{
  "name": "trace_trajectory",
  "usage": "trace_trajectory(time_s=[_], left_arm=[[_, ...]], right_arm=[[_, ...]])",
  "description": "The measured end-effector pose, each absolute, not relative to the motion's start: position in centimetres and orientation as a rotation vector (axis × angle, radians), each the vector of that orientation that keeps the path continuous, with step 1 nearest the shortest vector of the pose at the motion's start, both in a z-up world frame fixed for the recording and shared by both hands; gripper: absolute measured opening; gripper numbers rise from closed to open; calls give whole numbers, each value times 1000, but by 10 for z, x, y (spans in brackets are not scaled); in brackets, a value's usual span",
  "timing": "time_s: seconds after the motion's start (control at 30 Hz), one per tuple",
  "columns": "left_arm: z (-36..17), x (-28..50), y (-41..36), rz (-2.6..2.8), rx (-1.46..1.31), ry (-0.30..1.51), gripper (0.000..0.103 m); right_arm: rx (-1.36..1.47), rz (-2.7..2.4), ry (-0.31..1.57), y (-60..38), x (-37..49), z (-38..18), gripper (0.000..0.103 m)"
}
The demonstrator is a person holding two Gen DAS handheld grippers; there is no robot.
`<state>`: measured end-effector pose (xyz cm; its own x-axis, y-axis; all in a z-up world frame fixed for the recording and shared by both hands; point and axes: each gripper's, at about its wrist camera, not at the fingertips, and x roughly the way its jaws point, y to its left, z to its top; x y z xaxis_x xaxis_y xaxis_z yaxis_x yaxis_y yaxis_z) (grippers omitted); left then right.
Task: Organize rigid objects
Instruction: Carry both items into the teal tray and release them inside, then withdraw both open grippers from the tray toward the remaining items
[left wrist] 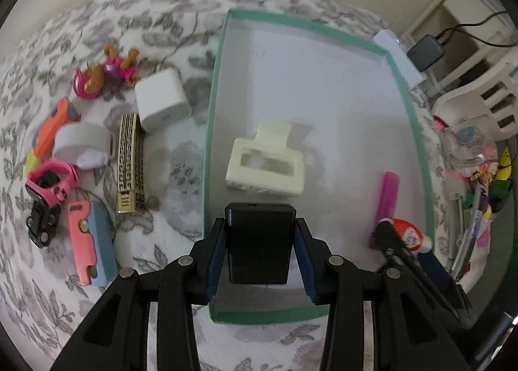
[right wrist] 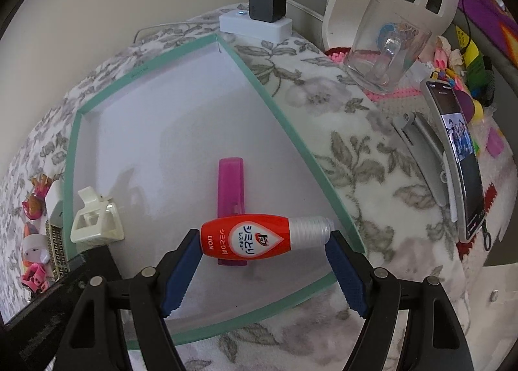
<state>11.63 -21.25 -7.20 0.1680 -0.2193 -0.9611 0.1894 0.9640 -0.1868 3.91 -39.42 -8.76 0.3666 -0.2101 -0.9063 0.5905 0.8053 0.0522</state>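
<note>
Placement step: left gripper (left wrist: 259,253) clamps a black rectangular plastic block (left wrist: 259,241) above the green-rimmed white tray (left wrist: 207,144); right gripper (right wrist: 262,259) pinches an orange-and-white plastic bottle (right wrist: 259,238) endwise. Lower both flat, clear of the cream hair claw (left wrist: 264,165) ahead and pink case (right wrist: 231,190).

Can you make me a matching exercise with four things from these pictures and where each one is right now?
Things:
1. black box
2. orange bottle
3. cream hair claw
4. white charger cube

Places:
A. lying inside the green-rimmed tray
B. on the floral blanket, outside the tray
C. clamped in the left gripper
D. clamped in the right gripper

Pairs: 1-C, 2-D, 3-A, 4-B
</note>
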Motion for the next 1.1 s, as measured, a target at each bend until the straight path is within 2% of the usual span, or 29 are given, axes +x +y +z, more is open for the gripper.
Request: trace_trajectory(time_s=[0.63,0.9,0.97,1.1], left_arm=[[-80,119,-227,-308,1,1348,44],[-70,118,-217,-312,-25,1322,57],[-65,118,-216,-341,-54,1323,73],[-53,114,-216,-331,-20,1286,79]], right_arm=[[366,-531,1103,-389,44,-95,81],[394,-523,1094,-390,41,-92,81],[398,-507,1081,-388,41,-89,85],[372,-503,1049,-385,41,-82,86]])
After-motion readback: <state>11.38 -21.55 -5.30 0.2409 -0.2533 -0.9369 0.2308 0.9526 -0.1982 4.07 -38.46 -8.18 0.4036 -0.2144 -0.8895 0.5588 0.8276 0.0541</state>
